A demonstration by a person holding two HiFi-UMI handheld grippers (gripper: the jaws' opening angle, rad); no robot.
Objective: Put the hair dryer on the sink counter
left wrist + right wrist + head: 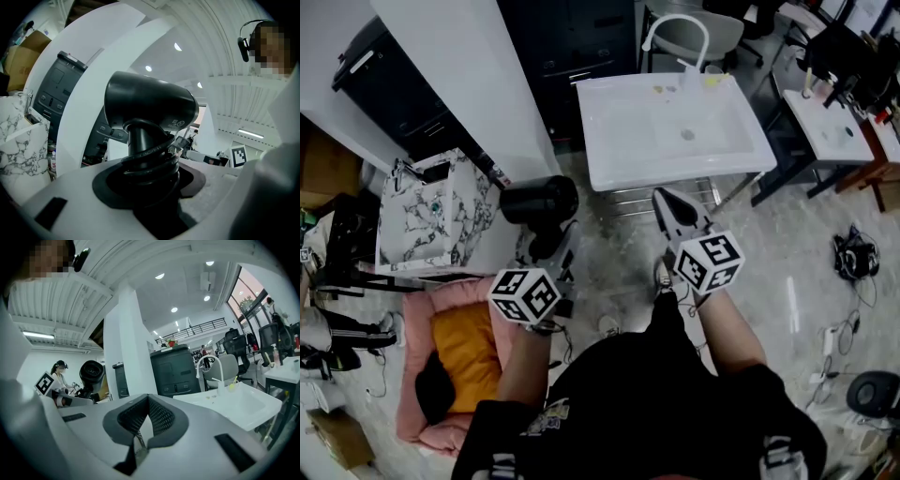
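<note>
Left gripper view: left gripper [148,185], smooth white shell, dark rounded pads pinching handle of hair dryer [149,105]. Dryer matte black, barrel-shaped body, black cord coiled round handle; held upright in air. Right gripper view: right gripper [146,399], grey mesh-textured pads pressed together at tips, nothing between. Head view: farther off, glossy white rectangular sink counter [614,164], curved white faucet [675,26], well apart from dryer.

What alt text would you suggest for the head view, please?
Seen from above, the person's left gripper holds a black hair dryer by its handle, short of a white sink counter with a curved faucet. The right gripper, shut and empty, points toward the sink counter.
</note>
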